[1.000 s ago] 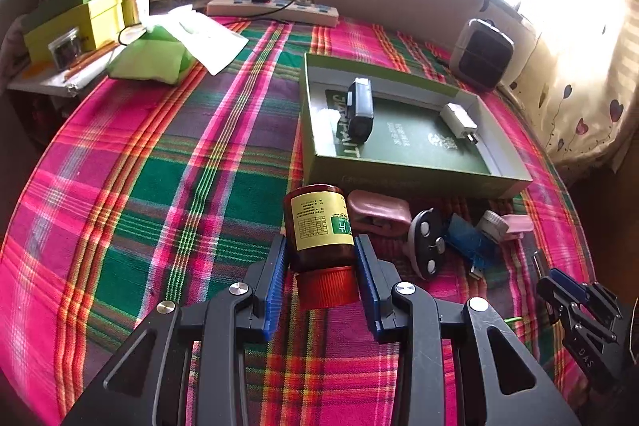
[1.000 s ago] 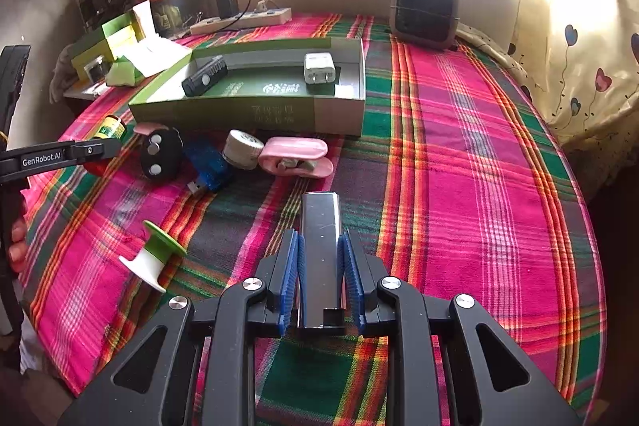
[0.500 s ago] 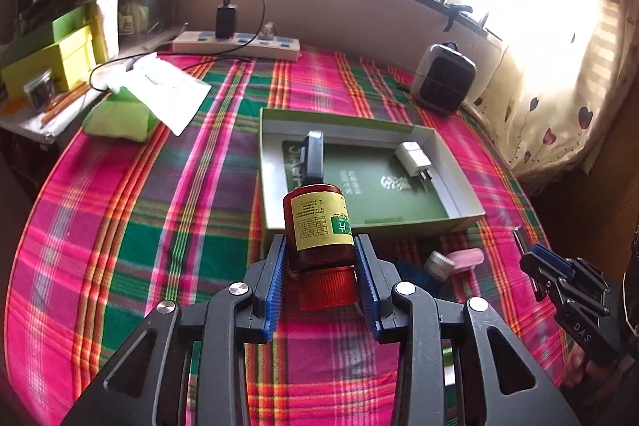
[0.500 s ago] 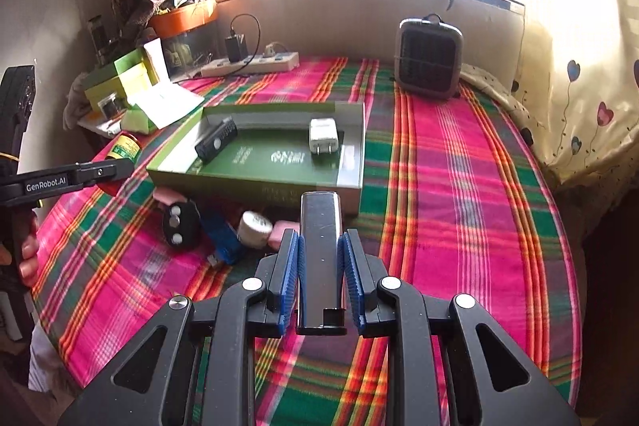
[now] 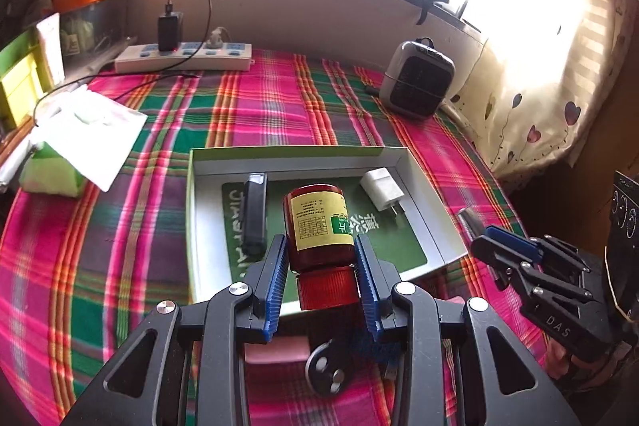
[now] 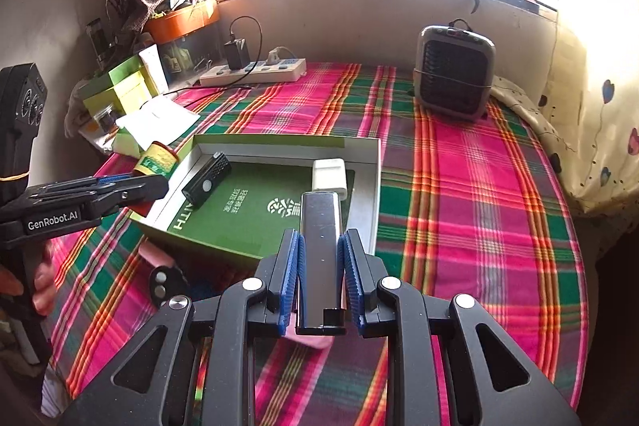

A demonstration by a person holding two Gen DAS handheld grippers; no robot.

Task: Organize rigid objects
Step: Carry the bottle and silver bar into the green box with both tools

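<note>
Two loads are in the air at once: the left hand-held gripper is clamped on a red bottle with a yellow label, and the right hand-held gripper is clamped on a flat metal bar. The relation that matters is where each lies from the green tray on the plaid-covered counter. In the left wrist view the tray sits dead ahead at twelve o'clock, the bottle's long axis pointing straight into it, between the black device at eleven and the white charger at one. In the right wrist view the tray lies toward eleven o'clock, the bar's long axis aimed at its near right corner beside the charger. Judging by this, the left hand is nearer a free patch of tray floor.
</note>
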